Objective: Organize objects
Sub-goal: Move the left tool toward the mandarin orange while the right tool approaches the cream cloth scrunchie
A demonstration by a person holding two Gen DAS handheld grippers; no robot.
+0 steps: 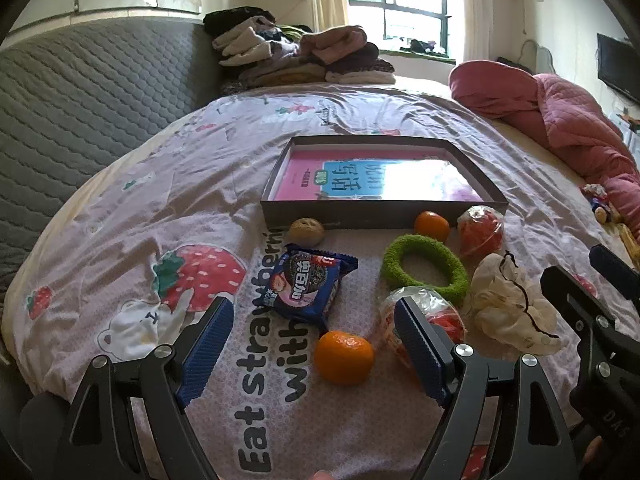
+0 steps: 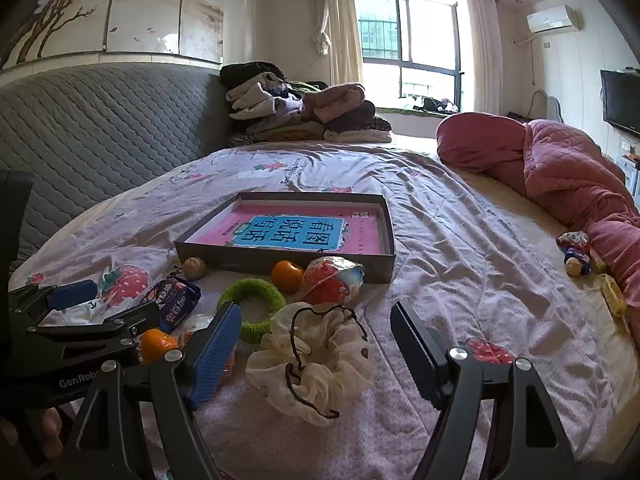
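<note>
Nothing sorted yet: the box (image 1: 384, 210) at twelve o'clock holds only a book; snacks, tangerines, scrunchies lie outside; both grippers' fingers (image 1: 208, 344) released.

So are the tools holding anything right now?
No. The left tool and right tool are both open and empty, hovering over the orange and the scrunchie.

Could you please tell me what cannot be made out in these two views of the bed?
- Book in the box: left wrist view, window glare washes out its right part.
- Near wrapped ball: left wrist view, the left gripper finger covers part of it.
- Small toys by the pink quilt: right wrist view, too small to identify.
</note>
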